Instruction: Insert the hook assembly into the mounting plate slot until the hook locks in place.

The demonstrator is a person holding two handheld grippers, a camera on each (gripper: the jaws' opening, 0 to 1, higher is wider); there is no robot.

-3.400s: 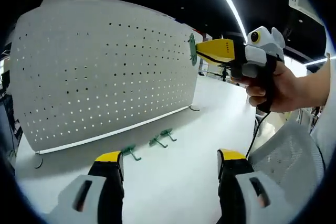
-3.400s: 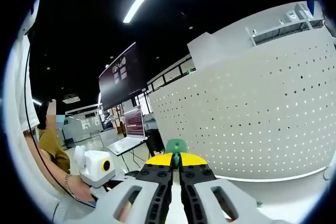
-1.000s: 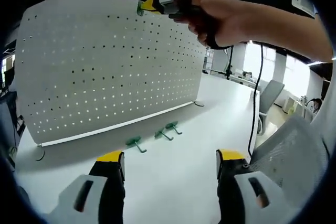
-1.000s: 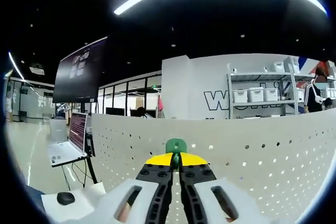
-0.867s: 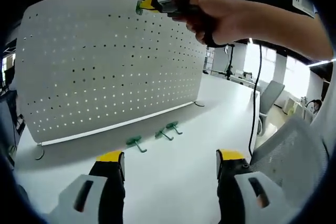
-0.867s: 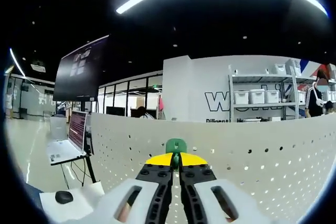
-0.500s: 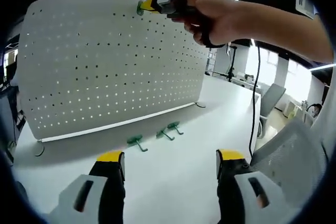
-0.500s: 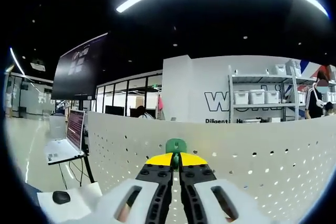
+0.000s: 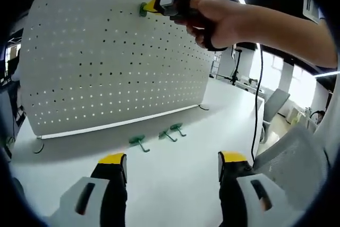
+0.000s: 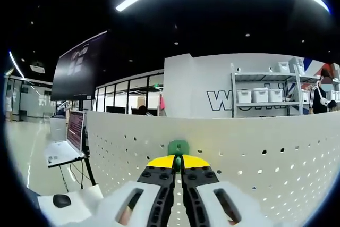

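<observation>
Pegboard (image 9: 111,62) stood upright on the white table (image 9: 175,168). Wall lettering beyond read only "W", rest hidden. Right gripper (image 10: 178,159), jaws clamped on a green hook (image 10: 178,147), pressed it against the board's top edge. Left gripper (image 9: 171,163) hovered wide, unloaded. Three spare hooks (image 9: 156,137) lay near the board's base.

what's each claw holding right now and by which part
The right claw is shut on a green hook, pinching its near end, up at the top of the white pegboard. The left claw is open, holding nothing.
</observation>
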